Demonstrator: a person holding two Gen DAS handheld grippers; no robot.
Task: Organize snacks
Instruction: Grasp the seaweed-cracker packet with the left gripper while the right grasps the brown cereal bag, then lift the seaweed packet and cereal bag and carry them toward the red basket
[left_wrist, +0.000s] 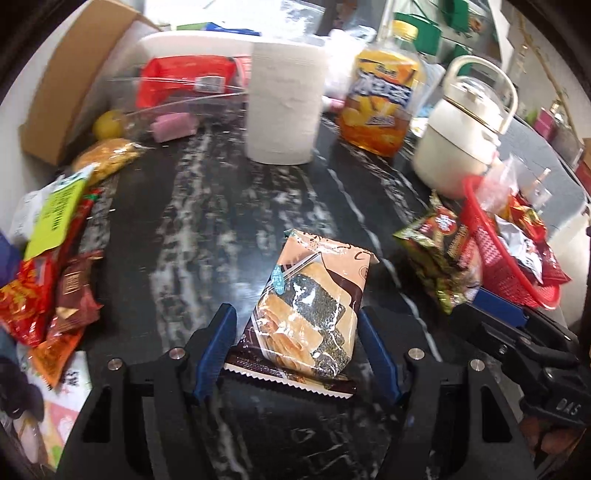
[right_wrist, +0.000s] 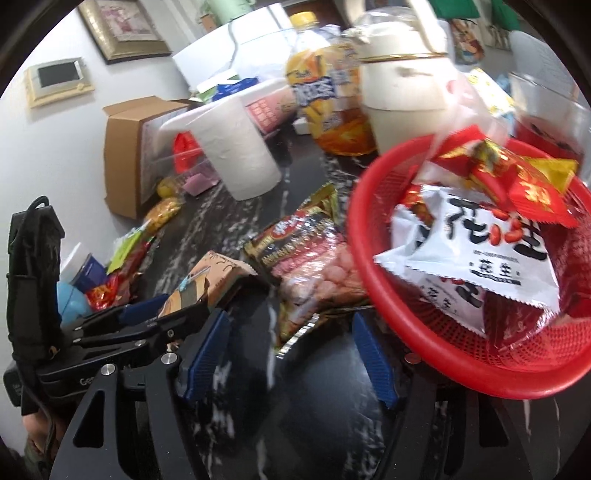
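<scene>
Left gripper (left_wrist: 297, 328) pinching the seaweed-cracker packet (left_wrist: 306, 306) by its lower, serrated end, the blue pads pressed to the packet's two long edges; the packet's long axis runs straight ahead of the gripper, away from the fingers and over the dark marbled counter (left_wrist: 207, 229), leaning slightly toward the right of the left wrist view. Red basket (left_wrist: 509, 266), already holding a white peanut packet (right_wrist: 480, 254) and red-wrapped sweets (right_wrist: 517, 177), stands to the right of the held packet and a little farther on, near but apart; a green-and-red snack bag (left_wrist: 439, 254) lies between packet and basket, just beside the basket's rim. Right gripper (right_wrist: 291, 354), jaws spread with nothing between them, hovers over the counter with the basket's rim at its right finger; it is the nearer of the two to the basket, yet the left carries the load. Judged next move: a sideways carry to the right, over the intervening bag, so that the packet's far end leads into the basket.
</scene>
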